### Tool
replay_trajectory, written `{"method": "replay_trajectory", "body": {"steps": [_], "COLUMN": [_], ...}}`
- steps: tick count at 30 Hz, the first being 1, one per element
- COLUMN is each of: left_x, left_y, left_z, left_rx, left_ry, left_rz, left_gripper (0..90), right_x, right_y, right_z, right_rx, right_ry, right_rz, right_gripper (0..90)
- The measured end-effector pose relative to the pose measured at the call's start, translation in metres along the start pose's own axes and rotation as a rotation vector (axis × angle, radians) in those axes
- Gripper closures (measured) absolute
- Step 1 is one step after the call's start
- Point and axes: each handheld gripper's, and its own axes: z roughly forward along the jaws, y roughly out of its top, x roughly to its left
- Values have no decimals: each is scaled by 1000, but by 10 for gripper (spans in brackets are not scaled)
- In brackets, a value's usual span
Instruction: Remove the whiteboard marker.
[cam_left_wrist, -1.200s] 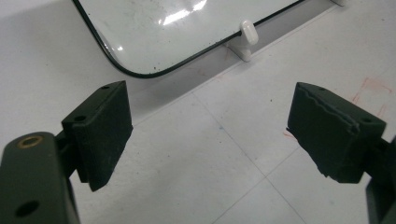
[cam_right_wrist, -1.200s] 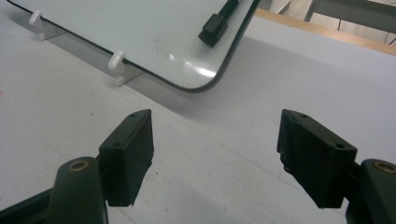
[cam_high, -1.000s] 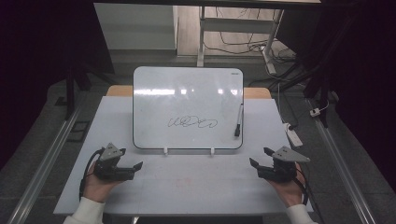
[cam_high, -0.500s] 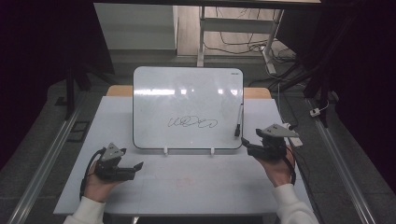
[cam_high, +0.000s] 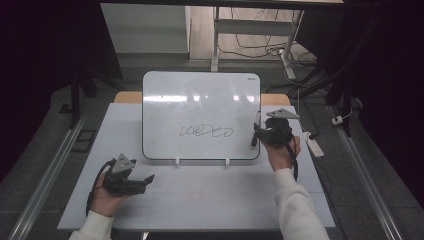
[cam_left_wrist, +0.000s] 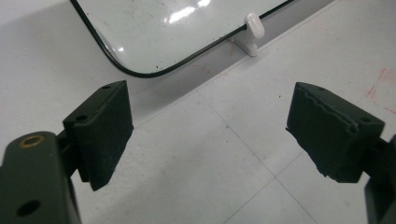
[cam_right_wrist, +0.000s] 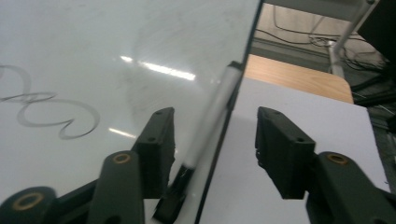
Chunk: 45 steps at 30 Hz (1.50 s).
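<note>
Now at the whiteboard's (cam_high: 200, 100) right edge, the right gripper (cam_right_wrist: 215, 135) straddles the marker (cam_right_wrist: 212, 126).
Its jaws gape, gripping nothing; left gripper (cam_left_wrist: 210, 126) hovers wide open, empty, over the table (cam_high: 210, 195).

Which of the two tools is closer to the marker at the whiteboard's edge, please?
Right. The right tool is at the marker, which lies between its open jaws. The left tool rests open on the table, below the whiteboard's opposite corner.
</note>
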Motion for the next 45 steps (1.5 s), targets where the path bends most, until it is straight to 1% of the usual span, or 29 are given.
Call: {"method": "replay_trajectory", "body": {"steps": [1,2,3,4,5,7,9,11,12,13,14,15,17,18,19,20,22,23,24,25,26,30,31,32,36,37,40,45], "left_x": [0,0,-1,-1,-1,-2,-4,-4,-3,-3,-2,-2,-1,-1,-1,-1,0,0,0,0,0,1,1,1,1,1,2,2], "left_y": [0,0,0,0,0,0,0,0,0,0,0,0,0,0,0,0,0,-1,-1,-1,-1,-1,-1,-1,-2,-2,-2,-2], "left_z": [0,0,1,1,2,2,0,0,0,0,-1,-1,-1,-2,-2,-2,-2,-2,-2,-2,-2,-2,-2,-2,-3,-3,-3,-3], "left_rx": [0,0,2,4,4,-3,-15,-16,-18,-19,-23,-23,-30,-30,-30,-26,-25,-24,-24,-21,-21,-20,-21,-22,-21,-22,-21,-18], "left_ry": [0,-1,-1,0,0,9,16,18,19,18,-1,-1,-21,-23,-22,-16,-15,-8,-8,-1,-1,3,3,3,5,6,8,10], "left_rz": [0,2,6,8,9,21,34,36,35,31,18,18,4,3,4,5,6,9,9,11,11,11,10,10,10,10,8,10], "left_gripper": [152,152,152,152,152,155,157,158,158,158,158,158,157,157,157,157,157,157,157,157,157,157,158,158,158,158,158,158], "right_x": [-1,-1,-3,-3,-3,-1,1,3,4,4,6,6,9,9,10,12,13,14,14,15,16,19,19,20,23,23,24,24], "right_y": [1,1,3,3,3,5,5,6,6,6,7,7,8,8,8,9,10,11,11,11,12,11,11,10,8,8,8,8], "right_z": [4,4,11,14,14,20,24,26,27,27,28,28,31,31,31,32,33,34,34,34,34,33,33,32,34,35,35,35], "right_rx": [2,2,6,5,5,5,14,15,14,14,15,15,15,15,14,13,13,12,12,19,20,16,16,9,13,10,12,8], "right_ry": [-13,-13,-26,-32,-32,-47,-53,-59,-69,-69,-77,-77,-94,-94,-96,-113,-121,-134,-134,-145,-152,-171,-172,-162,-145,-135,-134,-119], "right_rz": [8,8,30,37,37,40,40,42,36,36,40,40,33,33,35,31,30,36,36,43,40,44,42,40,32,48,43,55], "right_gripper": [510,510,544,556,556,593,604,621,630,630,653,653,685,685,698,703,707,717,717,723,725,738,756,780,789,792,800,808]}}
